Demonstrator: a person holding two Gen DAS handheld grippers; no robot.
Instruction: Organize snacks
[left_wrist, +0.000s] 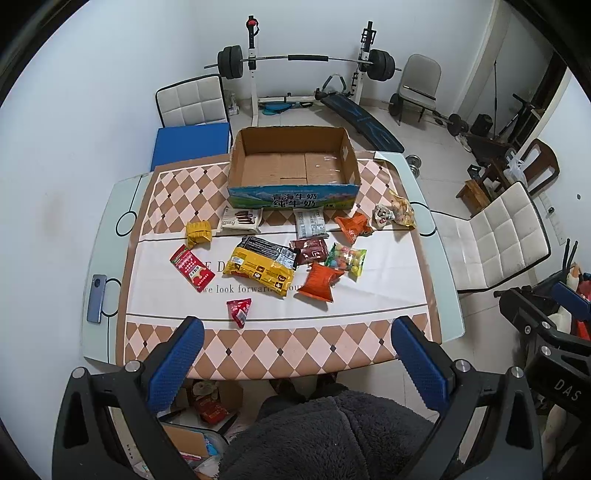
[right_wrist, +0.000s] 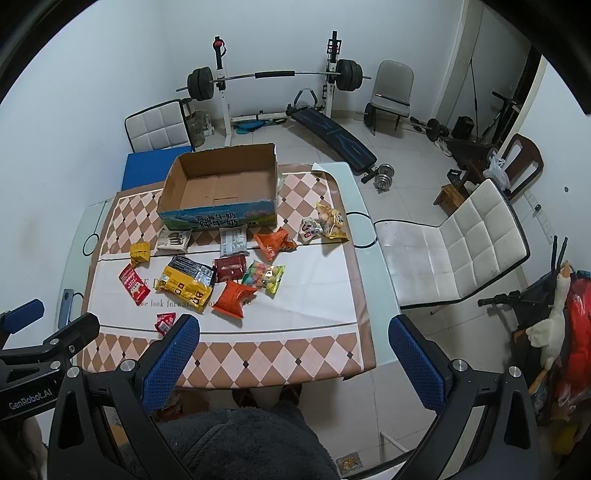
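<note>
You are at the start: both grippers, left and right, hang at the bottom of frame with jaws spread and empty, the snacks lie loose mid-frame on the counter, and the box above them holds nothing. The red packet looks the nearest pick, with bare cloth around it; mind the counter's near edge under your jaws.

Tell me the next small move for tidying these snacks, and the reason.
Probably lower the left claw onto the small red packet and close on it. Both claws, the right too, are open and hold nothing, the cardboard box has no snacks in it, and that packet lies nearest the table's near edge, apart from the other snacks.
</note>
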